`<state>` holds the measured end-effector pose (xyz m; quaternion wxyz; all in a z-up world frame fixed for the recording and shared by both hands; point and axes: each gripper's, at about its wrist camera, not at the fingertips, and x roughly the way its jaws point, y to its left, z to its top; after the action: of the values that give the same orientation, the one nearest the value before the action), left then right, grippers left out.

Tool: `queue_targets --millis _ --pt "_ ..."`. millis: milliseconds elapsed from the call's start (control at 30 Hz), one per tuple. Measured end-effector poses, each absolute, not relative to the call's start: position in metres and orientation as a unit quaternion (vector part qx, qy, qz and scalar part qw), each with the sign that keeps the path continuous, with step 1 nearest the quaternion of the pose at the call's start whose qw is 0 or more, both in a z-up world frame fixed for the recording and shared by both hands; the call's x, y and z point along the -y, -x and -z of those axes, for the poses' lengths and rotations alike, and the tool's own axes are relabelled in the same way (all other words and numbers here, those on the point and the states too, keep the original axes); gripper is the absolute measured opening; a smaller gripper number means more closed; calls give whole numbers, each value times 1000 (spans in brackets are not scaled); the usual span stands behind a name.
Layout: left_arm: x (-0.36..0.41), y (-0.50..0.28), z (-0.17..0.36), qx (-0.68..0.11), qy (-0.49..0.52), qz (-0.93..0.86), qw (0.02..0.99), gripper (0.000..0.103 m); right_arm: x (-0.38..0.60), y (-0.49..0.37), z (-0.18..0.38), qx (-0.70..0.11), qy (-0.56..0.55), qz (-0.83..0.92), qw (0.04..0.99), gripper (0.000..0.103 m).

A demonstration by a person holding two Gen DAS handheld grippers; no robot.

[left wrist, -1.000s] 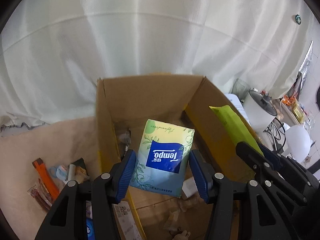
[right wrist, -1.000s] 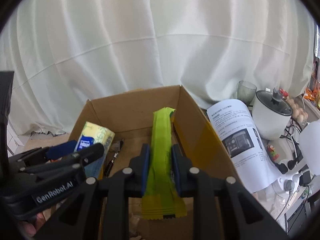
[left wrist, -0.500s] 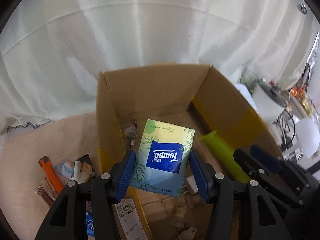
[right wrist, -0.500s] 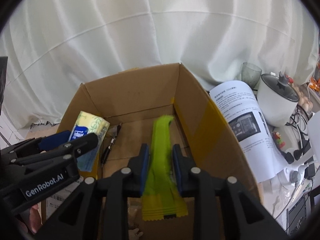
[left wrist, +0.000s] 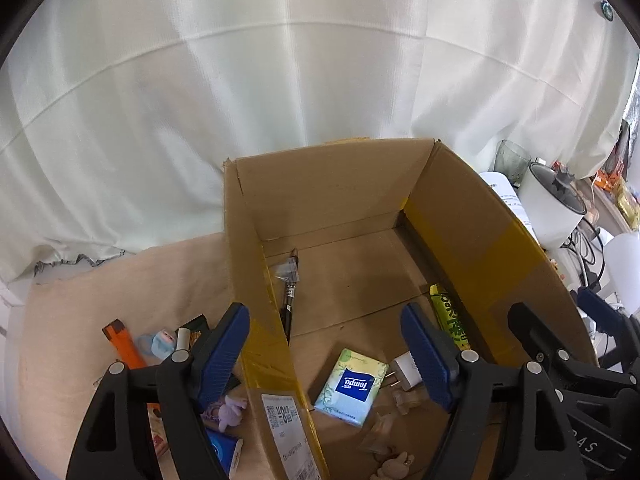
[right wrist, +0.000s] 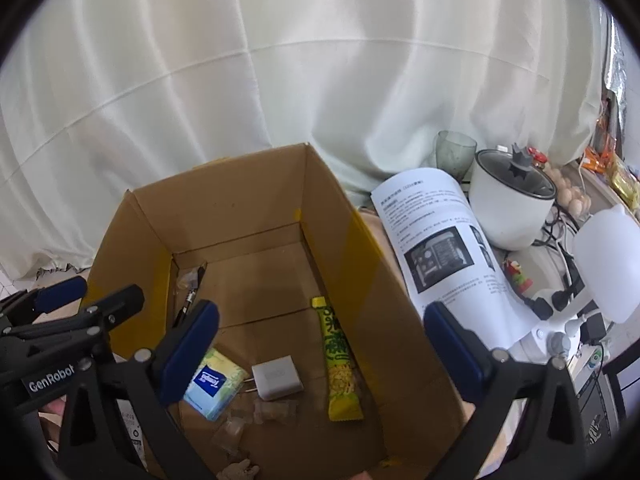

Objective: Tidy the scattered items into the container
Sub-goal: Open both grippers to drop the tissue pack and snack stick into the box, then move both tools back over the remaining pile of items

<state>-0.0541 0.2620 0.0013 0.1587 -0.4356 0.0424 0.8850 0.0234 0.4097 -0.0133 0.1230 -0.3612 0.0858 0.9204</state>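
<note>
An open cardboard box (left wrist: 332, 184) (right wrist: 224, 208) stands on a beige cloth. On its floor lie a Tempo tissue pack (left wrist: 351, 386) (right wrist: 214, 384), a green-yellow snack stick (left wrist: 450, 318) (right wrist: 338, 356), a white plug adapter (left wrist: 406, 370) (right wrist: 276, 376) and a black pen (left wrist: 289, 296) (right wrist: 188, 302). My left gripper (left wrist: 332, 354) is open and empty above the box. My right gripper (right wrist: 320, 354) is open and empty above the box.
Scattered items lie on the cloth left of the box: an orange cutter (left wrist: 124, 344), a small blue toy (left wrist: 162, 344), a purple toy (left wrist: 230, 412). Right of the box are a paper manual (right wrist: 440, 248), a white rice cooker (right wrist: 512, 204), a glass (right wrist: 454, 152) and cables.
Both grippers opened. The tissue pack and the green snack stick dropped from them onto the box floor. Both grippers rose and pulled back.
</note>
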Motion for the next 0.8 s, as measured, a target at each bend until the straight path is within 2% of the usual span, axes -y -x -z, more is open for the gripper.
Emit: queue_targets --millis 367,800 --pt "-211 55 -21 -24 419 -895 153 82 -378 -22 -8 -89 324 -937 92 103" --pt "-65 59 -23 -1 397 -915 73 84 -252 14 -21 -52 303 -951 -16 103"
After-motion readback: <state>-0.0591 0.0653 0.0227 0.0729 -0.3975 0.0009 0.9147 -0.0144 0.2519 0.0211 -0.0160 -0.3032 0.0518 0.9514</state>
